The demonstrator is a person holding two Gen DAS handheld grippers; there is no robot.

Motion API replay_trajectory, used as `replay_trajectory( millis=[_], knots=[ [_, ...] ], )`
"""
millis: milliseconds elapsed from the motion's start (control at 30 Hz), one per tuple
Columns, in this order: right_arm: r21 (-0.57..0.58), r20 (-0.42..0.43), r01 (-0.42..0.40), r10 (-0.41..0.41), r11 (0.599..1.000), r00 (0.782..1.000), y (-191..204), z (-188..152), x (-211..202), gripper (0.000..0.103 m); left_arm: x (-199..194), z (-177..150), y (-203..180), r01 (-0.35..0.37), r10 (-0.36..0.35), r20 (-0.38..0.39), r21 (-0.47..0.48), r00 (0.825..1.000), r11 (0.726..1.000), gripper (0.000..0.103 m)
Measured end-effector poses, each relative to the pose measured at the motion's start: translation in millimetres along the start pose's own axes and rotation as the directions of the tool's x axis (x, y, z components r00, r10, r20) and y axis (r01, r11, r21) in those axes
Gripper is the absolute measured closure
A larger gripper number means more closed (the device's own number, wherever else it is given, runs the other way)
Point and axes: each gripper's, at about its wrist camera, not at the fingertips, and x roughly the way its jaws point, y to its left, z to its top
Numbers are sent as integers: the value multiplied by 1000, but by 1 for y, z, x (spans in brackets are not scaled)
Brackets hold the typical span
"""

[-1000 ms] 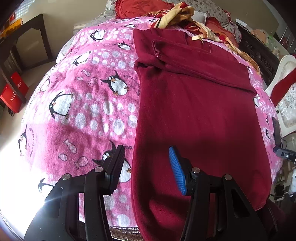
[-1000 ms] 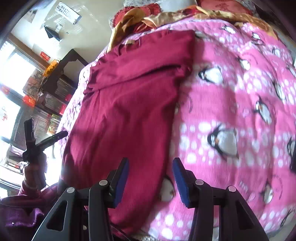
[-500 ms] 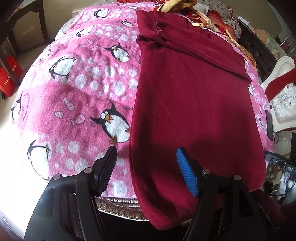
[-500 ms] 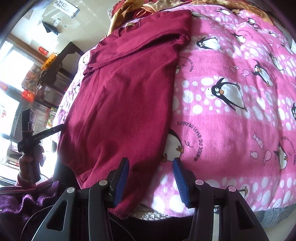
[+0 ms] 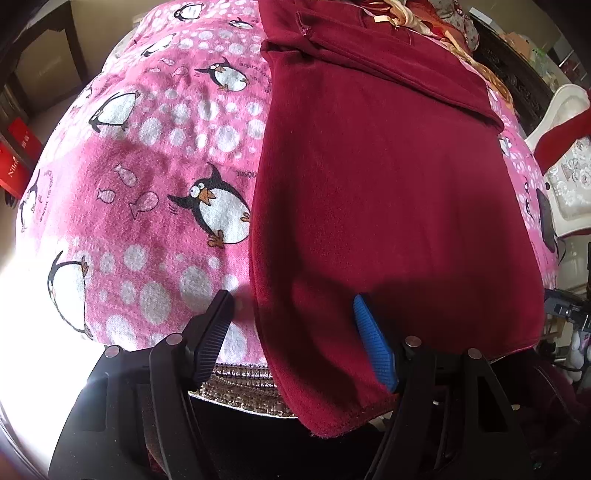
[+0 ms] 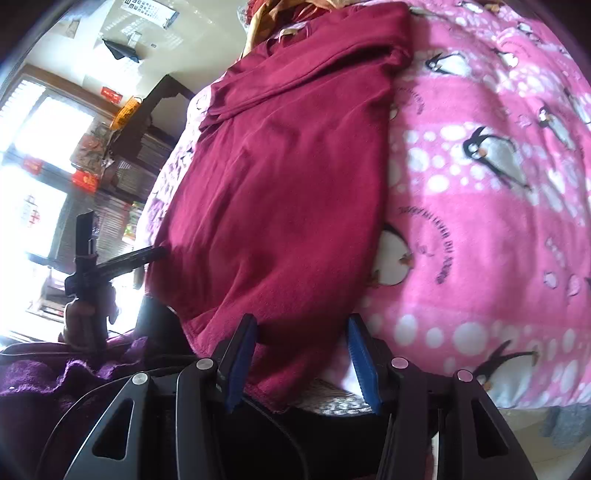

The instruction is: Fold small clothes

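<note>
A dark red garment (image 5: 384, 192) lies flat on a pink penguin blanket (image 5: 155, 155) on a bed, sleeves folded across its far end. Its near hem hangs over the bed's edge. My left gripper (image 5: 291, 297) is open and astride the garment's left edge near the hem, pads not pressing on it. In the right wrist view the same garment (image 6: 288, 177) fills the middle. My right gripper (image 6: 301, 317) is open over its near right corner, with the cloth lying between the fingers. A hand holds the left gripper (image 6: 88, 273) at the far left.
Yellow and red cloths (image 5: 399, 14) are heaped at the bed's far end. A white padded chair (image 5: 565, 122) stands to the right of the bed, a red box (image 5: 14, 162) on the floor to the left. Bright windows and shelves (image 6: 55, 166) lie beyond the bed.
Both grippers have come down and toward the garment's near hem, which now reaches between their fingers. The left jaws have opened wider.
</note>
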Motion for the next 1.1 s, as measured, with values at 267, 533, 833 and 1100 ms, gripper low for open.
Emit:
replay_trajectory(
  millis=[267,533,833,1100],
  knots=[
    [22,-29,-129,129,991,991,0,-10,9,55,6,4,-8,9,-8,-31,20,999,1000,34],
    [3,-12,-136,136,991,991,7,-6,17,57,14,7,-24,-3,9,-73,85,997,996,26],
    [-50,0,-121,121,991,993,9,-3,19,83,13,3,-25,24,-17,-85,72,996,997,30],
    [-65,-15,-130,130,989,991,8,-1,31,84,10,0,-21,54,-48,-73,79,996,995,82]
  ],
)
